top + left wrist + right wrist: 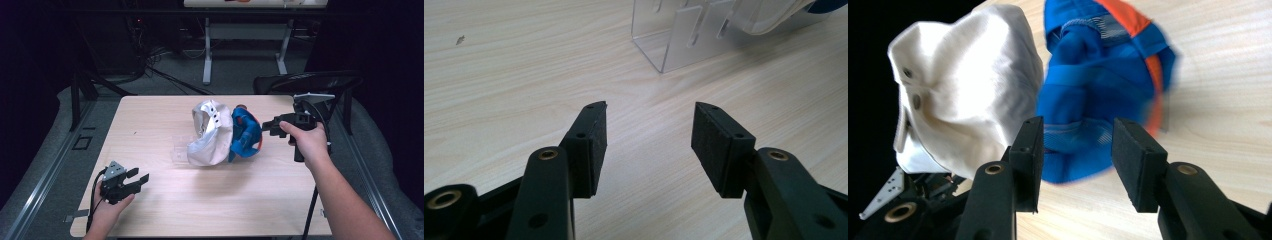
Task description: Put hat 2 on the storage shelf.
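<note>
Two caps are set side by side mid-table [150, 210], touching: one cap [210, 135] left, the other cap [246, 132] right. A clear stand [180, 147] is placed under and left of the left cap. The left gripper [142, 179] is held near the front-left corner, well apart. The right gripper [267, 126] is held just right of the right cap.

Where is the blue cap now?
In the high view, the blue cap sits right of table centre, against the white cap, just left of the right tool.
</note>
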The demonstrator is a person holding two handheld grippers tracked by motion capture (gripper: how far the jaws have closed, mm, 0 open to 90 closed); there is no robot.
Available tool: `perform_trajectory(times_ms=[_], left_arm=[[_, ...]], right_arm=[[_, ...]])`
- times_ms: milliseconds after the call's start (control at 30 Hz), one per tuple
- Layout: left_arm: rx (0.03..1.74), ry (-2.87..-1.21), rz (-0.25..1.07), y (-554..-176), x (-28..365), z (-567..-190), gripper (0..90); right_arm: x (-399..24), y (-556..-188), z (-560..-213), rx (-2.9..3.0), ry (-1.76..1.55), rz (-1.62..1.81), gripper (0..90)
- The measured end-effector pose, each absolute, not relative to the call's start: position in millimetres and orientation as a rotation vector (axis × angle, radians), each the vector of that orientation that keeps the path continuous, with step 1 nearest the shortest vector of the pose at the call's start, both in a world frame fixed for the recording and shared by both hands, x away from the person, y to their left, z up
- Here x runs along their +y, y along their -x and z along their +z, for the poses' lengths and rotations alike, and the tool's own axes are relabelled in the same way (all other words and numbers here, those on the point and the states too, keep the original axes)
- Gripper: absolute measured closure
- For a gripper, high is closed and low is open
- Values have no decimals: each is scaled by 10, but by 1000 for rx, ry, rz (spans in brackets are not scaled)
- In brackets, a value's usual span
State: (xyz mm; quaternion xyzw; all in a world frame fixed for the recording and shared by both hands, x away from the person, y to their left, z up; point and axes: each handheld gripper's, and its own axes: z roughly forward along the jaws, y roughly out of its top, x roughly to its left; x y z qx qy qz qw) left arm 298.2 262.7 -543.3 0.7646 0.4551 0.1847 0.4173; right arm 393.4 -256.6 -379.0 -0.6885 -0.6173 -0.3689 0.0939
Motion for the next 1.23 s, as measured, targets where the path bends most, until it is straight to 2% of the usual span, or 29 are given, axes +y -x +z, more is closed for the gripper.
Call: perform_trajectory(times_ms=[467, 1233], left_arm=[[1142, -1924, 463, -2983, 2620, -5441, 490], [1130, -1927, 467, -2975, 2594, -5456, 487]], right_arm=[[-2576, -3642, -4202, -1897, 2052, -1079, 575], [-2243, -3027, -4839, -2059, 1967, -1272, 562]])
